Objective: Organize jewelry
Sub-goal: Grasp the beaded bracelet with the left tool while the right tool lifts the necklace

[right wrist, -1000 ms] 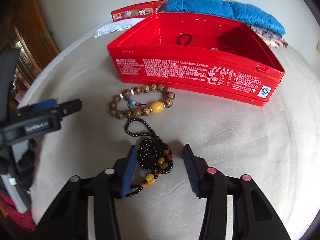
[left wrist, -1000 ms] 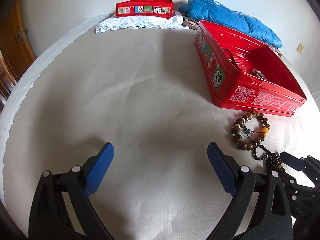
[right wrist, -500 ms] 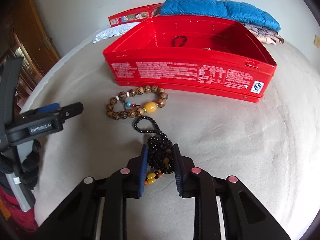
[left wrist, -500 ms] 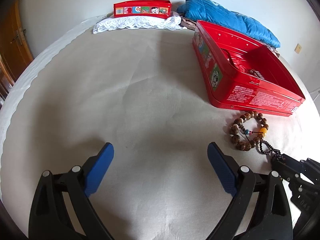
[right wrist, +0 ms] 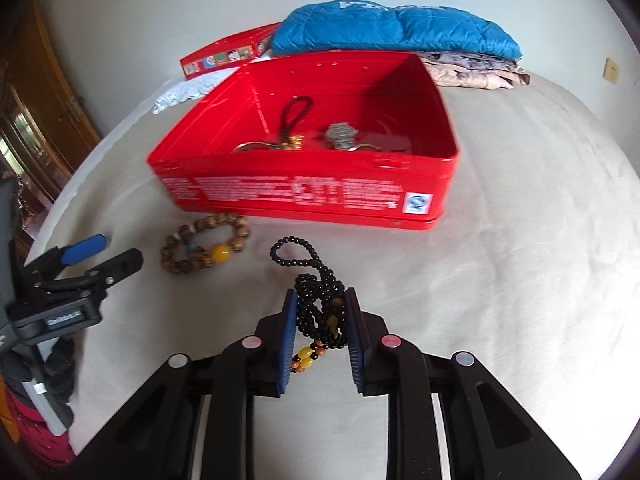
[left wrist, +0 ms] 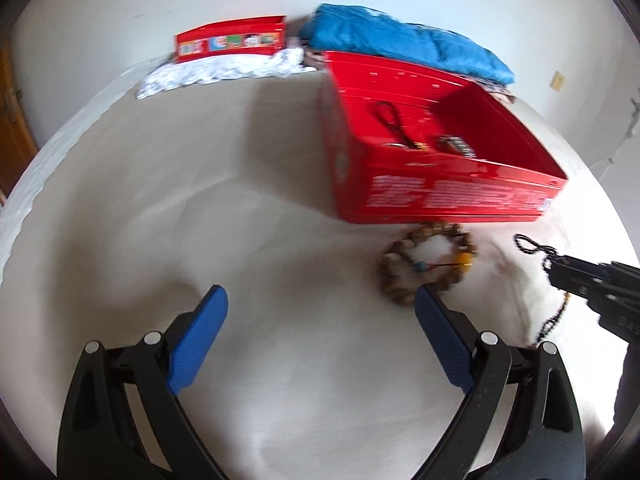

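My right gripper (right wrist: 321, 322) pinches the black bead necklace (right wrist: 320, 304); the blue pads press on the bunched strands from both sides, a loop of beads reaches toward the red tin (right wrist: 304, 192), and amber beads hang below the pads. My left gripper (left wrist: 320, 320) stands spread wide over bare bed cover (left wrist: 248, 184), nothing between its pads.

Taking the red tin as the landmark: the held necklace is just in front of its printed front wall, clear of it. The wooden bead bracelet (right wrist: 206, 242) lies in front of the tin's front left corner, near the wall; whether it touches I cannot tell. Inside the tin lie a dark cord loop (right wrist: 294, 114) and some metal pieces (right wrist: 340, 134). The tin's top is open, rim unobstructed. Left and right of the tin the cover is wide and free. Behind it sit a folded blue jacket (right wrist: 392, 30), a red lid (right wrist: 224, 54) and white lace (right wrist: 188, 90).

The tin's front wall carries dense white print, too blurred to read, and a small blue-and-white square mark at its right end.
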Demonstrator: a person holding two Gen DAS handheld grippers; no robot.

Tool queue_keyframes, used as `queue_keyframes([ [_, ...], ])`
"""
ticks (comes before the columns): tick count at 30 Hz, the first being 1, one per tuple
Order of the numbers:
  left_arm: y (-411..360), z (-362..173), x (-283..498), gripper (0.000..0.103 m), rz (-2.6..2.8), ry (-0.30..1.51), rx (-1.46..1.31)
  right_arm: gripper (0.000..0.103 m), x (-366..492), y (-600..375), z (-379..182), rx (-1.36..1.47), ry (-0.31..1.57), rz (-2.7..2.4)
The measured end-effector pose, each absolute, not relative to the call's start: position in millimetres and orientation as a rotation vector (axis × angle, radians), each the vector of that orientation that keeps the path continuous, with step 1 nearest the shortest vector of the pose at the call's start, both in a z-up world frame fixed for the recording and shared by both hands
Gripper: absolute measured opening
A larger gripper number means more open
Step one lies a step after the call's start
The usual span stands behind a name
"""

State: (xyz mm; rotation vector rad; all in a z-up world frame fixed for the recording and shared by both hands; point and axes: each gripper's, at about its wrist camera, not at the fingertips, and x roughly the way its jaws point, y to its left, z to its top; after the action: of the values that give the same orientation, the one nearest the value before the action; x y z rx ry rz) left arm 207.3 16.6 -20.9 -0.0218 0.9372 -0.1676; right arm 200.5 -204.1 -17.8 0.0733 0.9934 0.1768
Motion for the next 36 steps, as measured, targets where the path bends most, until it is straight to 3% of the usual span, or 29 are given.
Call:
queue_keyframes([
  [11, -50, -36, 240, 0.092, -0.244, 0.999, 0.129, 0.023, 209, -232, -35, 0.206, 1.016, 0.245],
  [22, -66, -40, 219, 0.045, -0.268, 0.991, 0.162, 0.023, 206, -235, -38, 0.23, 1.014, 0.267],
  [28, -49, -39, 190, 0.044, -0.212, 1.019, 0.111, 0.023, 208, -240, -41, 0.242, 1.023, 0.256],
  [32, -35, -35, 185, 0.054, -0.242, 1.03, 0.017, 0.023, 207, -238, -41, 0.236, 1.023, 0.259],
  [36, -31, -26, 190, 0.054, -0.264, 1.028, -0.048, 0.023, 205, -237, -39, 0.235, 1.016, 0.265],
])
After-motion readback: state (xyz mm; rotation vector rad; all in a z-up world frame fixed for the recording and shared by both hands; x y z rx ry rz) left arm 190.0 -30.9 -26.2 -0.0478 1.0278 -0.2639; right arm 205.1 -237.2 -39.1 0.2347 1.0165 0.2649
